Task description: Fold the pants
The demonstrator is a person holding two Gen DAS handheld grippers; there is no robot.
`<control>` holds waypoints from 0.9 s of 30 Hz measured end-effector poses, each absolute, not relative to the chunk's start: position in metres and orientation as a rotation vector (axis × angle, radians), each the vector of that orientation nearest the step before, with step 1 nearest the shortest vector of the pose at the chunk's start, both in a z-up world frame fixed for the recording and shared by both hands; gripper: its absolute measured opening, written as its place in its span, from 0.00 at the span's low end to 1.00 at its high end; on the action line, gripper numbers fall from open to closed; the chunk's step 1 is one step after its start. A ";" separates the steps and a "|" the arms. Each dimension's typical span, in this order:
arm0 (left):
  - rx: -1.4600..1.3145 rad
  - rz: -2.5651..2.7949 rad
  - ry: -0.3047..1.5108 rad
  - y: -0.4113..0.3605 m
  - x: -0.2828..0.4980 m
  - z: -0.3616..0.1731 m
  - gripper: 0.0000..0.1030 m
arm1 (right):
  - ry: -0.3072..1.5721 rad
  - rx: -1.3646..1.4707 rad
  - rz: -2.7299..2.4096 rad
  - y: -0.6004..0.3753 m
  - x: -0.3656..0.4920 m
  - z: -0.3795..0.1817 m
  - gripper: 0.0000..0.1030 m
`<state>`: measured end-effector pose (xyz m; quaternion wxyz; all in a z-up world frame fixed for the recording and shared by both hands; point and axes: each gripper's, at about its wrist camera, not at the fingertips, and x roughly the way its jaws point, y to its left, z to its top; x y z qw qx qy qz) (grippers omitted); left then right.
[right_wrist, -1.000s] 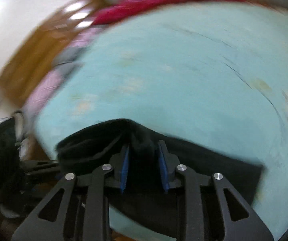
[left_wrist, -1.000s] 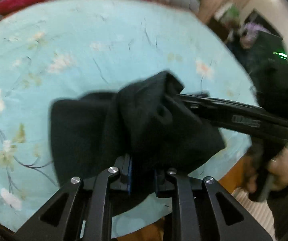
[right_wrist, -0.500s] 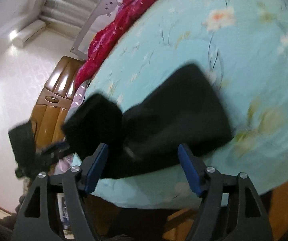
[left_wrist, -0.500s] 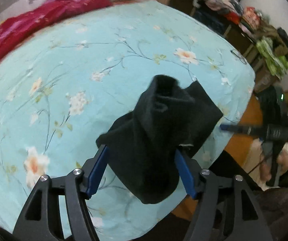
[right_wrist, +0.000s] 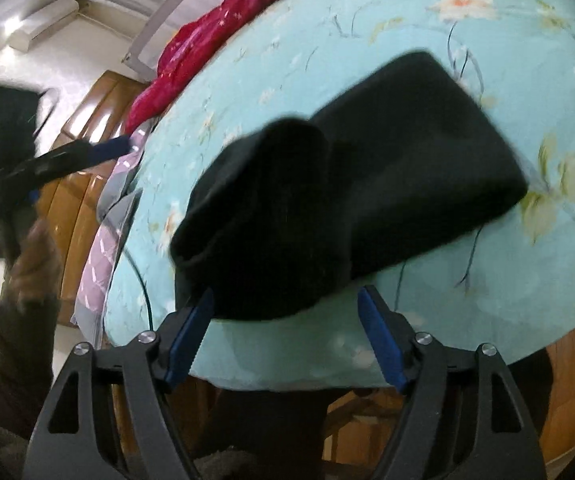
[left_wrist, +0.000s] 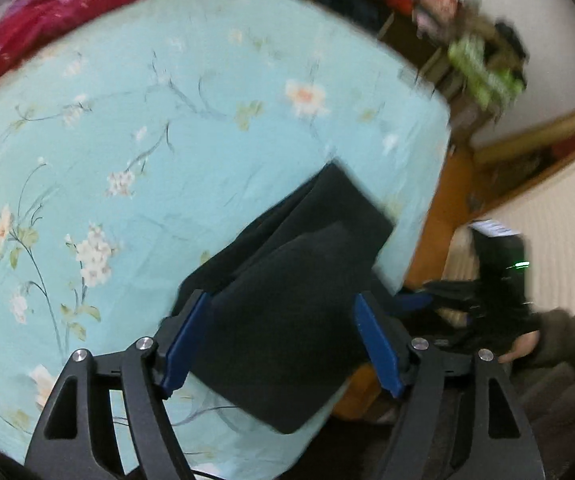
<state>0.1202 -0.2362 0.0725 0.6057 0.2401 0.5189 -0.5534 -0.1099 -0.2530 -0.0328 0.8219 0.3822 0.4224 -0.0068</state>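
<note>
The black pants lie folded in a thick bundle near the corner of the bed, one layer lapped over another. My left gripper is open, its blue pads wide apart just short of the bundle. In the right wrist view the pants lie at the bed's near edge and my right gripper is open, held back from them. Each gripper shows in the other's view: the right one at lower right, the left one at left, held up off the bed.
A red quilt lies at the head of the bed, also in the right wrist view. Shelves with piled clothes stand beyond the bed's far corner. A wooden wardrobe and a thin cable are beside the bed.
Both grippers opened and let go of the pants a second ago, then drew back. The bundle now rests on the bed; the left gripper has lifted away.
</note>
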 end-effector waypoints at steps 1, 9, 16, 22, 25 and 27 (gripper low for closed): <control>0.592 -1.276 1.204 -0.244 0.122 0.063 0.72 | 0.904 0.825 -0.008 -0.251 -0.111 -0.035 0.74; 0.662 -1.361 1.278 -0.285 0.136 0.027 0.72 | 0.891 0.980 0.012 -0.248 -0.105 -0.050 0.78; 0.660 -1.376 1.433 -0.283 0.129 -0.028 0.72 | 0.909 1.225 -0.071 -0.254 -0.091 -0.083 0.75; 0.618 -1.383 1.343 -0.262 0.117 -0.015 0.28 | 0.898 1.160 -0.041 -0.252 -0.090 -0.074 0.28; 0.584 -1.404 1.278 -0.247 0.114 0.010 0.26 | 0.849 1.065 0.030 -0.245 -0.092 -0.043 0.23; 0.540 -1.417 1.214 -0.243 0.113 0.035 0.26 | 0.784 0.971 0.041 -0.248 -0.095 -0.015 0.23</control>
